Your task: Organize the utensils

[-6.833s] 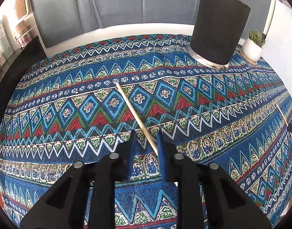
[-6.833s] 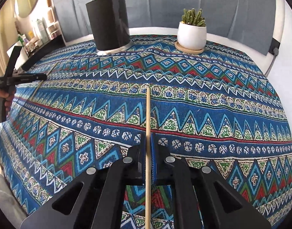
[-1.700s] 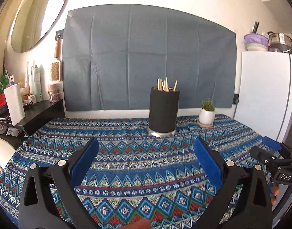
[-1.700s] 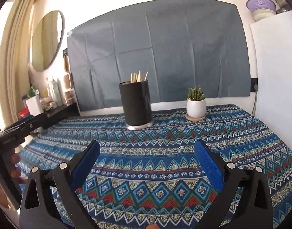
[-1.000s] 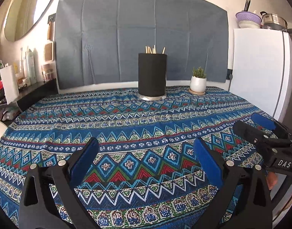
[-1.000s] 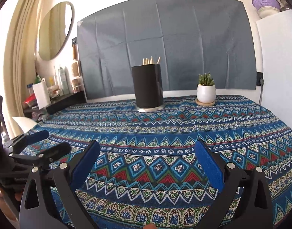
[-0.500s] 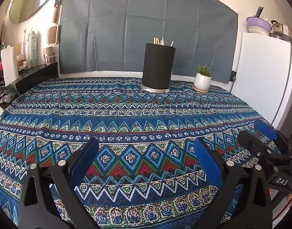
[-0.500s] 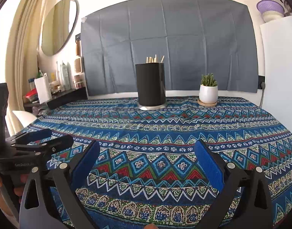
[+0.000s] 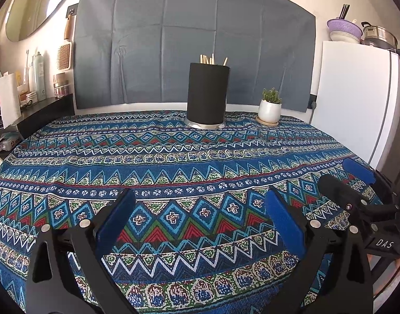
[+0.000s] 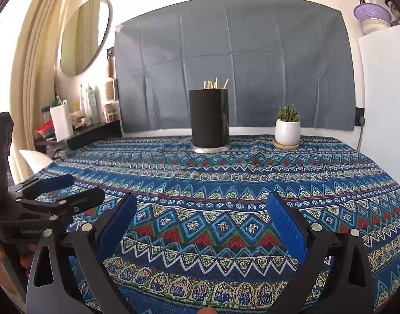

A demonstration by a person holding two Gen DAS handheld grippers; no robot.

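Chopsticks (image 9: 212,59): several wooden ends stand out of the black cylindrical holder (image 9: 207,96) at the far middle of the table (image 9: 173,162).
Table surface: none lie loose on the patterned cloth that you can see; nothing left to collect, so the task looks finished or nearly so.
Your left gripper (image 9: 200,219): jaws spread wide, empty, low over the near edge.
Your right gripper (image 10: 200,222): likewise spread and empty.
Potted succulent (image 10: 287,127): right of holder, apart.

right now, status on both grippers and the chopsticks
Left gripper open, empty. Right gripper open, empty. Chopsticks upright in black holder. No chopsticks visible on tablecloth.
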